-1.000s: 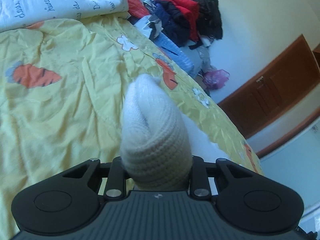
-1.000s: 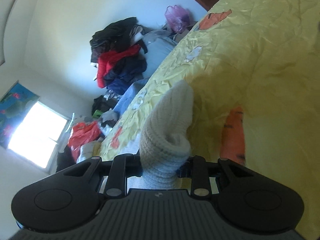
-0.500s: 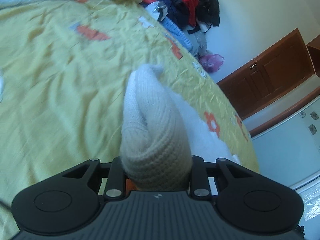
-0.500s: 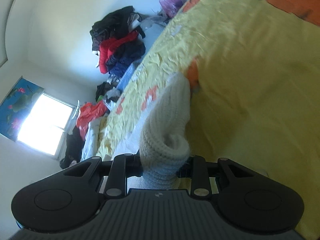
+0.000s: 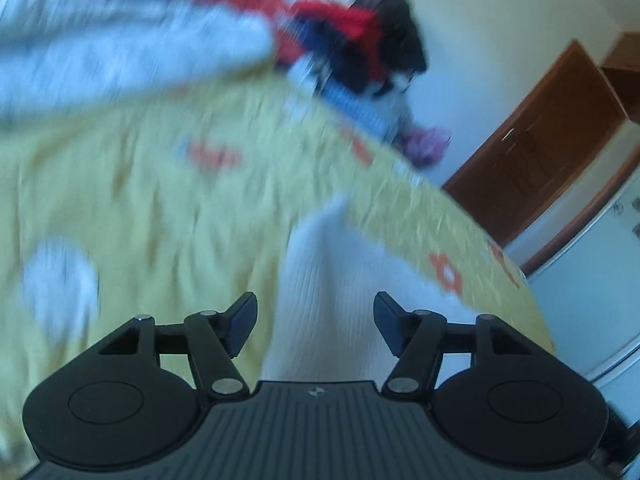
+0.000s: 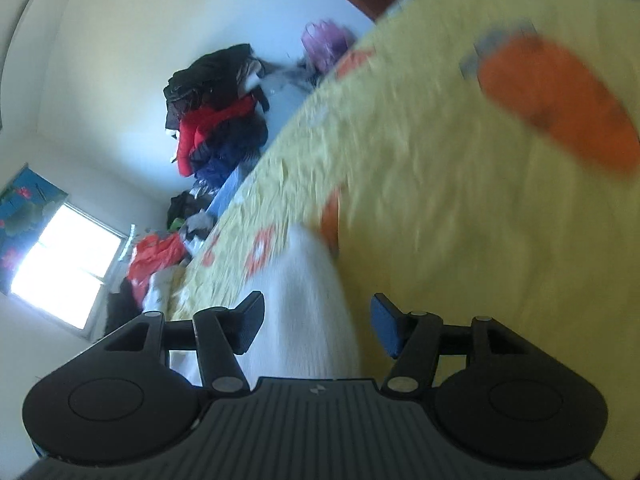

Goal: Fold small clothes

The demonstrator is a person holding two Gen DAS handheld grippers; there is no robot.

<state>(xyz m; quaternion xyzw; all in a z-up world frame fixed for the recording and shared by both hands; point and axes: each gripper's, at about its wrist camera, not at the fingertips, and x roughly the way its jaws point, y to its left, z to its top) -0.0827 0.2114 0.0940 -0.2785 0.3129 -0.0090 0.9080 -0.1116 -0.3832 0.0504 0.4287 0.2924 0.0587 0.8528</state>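
Observation:
A small white knitted garment (image 5: 332, 300) lies on the yellow carrot-print bedsheet (image 5: 160, 208), blurred by motion. My left gripper (image 5: 316, 326) is open, its fingers apart on either side of the garment and not clamping it. In the right wrist view the same white garment (image 6: 304, 312) lies on the bedsheet (image 6: 440, 200) between the spread fingers of my right gripper (image 6: 318, 326), which is open too.
A pile of red, dark and blue clothes (image 5: 360, 36) sits at the bed's far end, also in the right wrist view (image 6: 216, 128). A white printed blanket (image 5: 120, 52) lies at the left. A brown wooden door (image 5: 540, 140) and a window (image 6: 60, 272) line the walls.
Both grippers were shut on the white garment; now both have opened and let it go onto the bed. Both views are swinging and blurred.

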